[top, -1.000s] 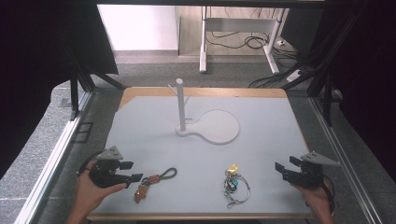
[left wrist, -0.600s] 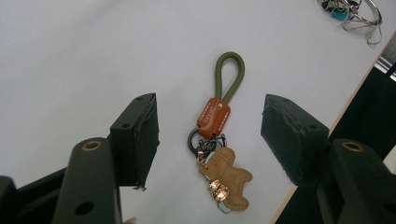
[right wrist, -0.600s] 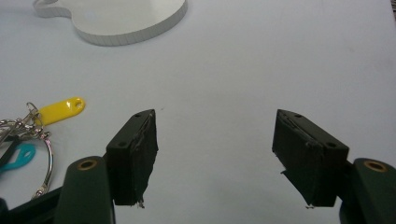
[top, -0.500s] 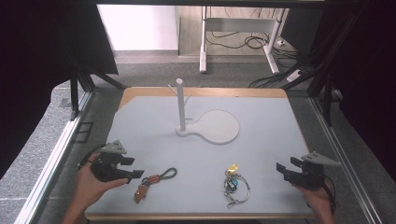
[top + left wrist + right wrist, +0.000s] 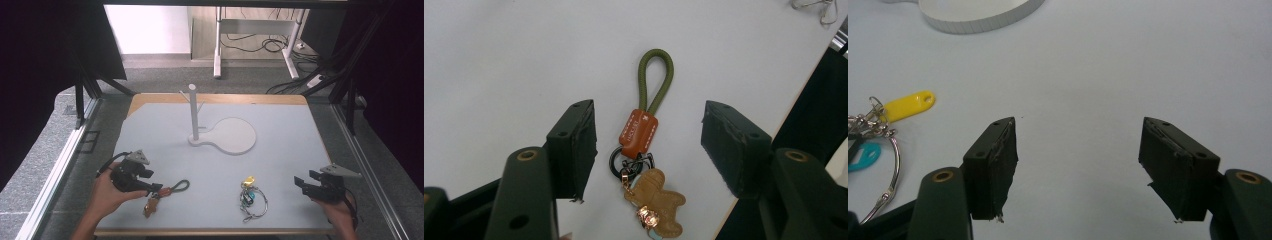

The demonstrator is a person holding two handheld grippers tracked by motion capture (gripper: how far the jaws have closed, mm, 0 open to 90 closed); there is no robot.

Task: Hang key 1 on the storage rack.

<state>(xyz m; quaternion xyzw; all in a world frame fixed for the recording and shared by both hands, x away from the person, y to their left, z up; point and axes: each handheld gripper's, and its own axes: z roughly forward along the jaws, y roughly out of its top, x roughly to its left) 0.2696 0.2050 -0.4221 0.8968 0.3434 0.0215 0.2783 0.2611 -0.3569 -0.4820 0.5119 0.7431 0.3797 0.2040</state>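
My left gripper [image 5: 646, 145], jaws spread and just now narrowing, straddles the keychain [image 5: 644, 150] untouched, near the grey table's [image 5: 280, 150] near-left edge. My right gripper [image 5: 1078, 165] gapes over bare surface; cabled floor [image 5: 260, 47] lies beyond.

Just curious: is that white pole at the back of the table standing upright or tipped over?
Upright: the white pole rises straight from its flat base.

left gripper [image 5: 150, 187] jaws apart (just closing a bit) | right gripper [image 5: 300, 182] seemingly open, low
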